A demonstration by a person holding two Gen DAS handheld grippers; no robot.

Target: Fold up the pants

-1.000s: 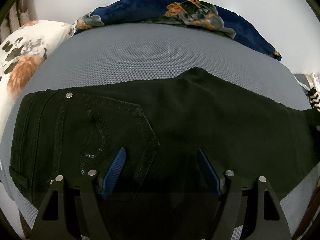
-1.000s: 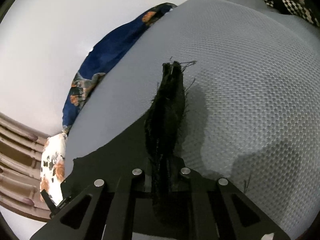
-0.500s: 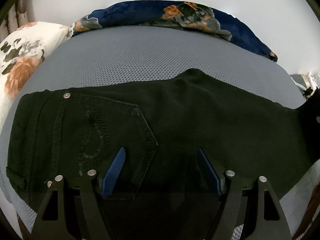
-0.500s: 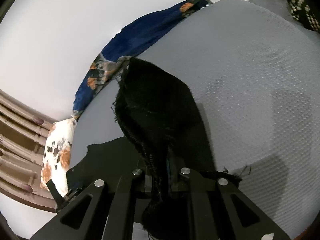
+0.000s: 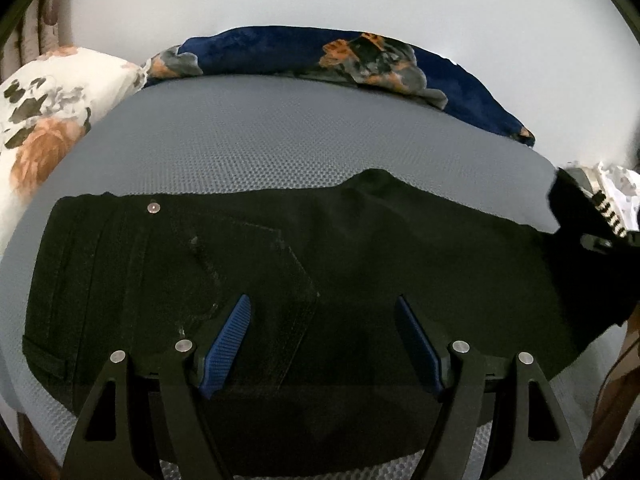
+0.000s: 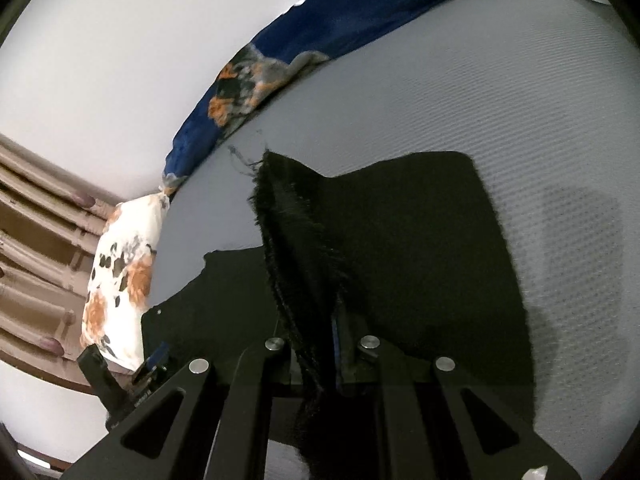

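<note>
Black pants (image 5: 360, 264) spread across the grey bed (image 5: 304, 148), left gripper (image 5: 322, 312) wide apart above the back pocket as before, right gripper (image 6: 316, 344) clamped on the frayed hem, leg now raised higher and fanned out, blue blanket (image 5: 304, 50) behind

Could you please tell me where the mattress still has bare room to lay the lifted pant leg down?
Bare grey mattress runs between the black pants and the navy floral blanket. More lies right of the raised frayed hem. It is crowded left, by the floral pillow.
</note>
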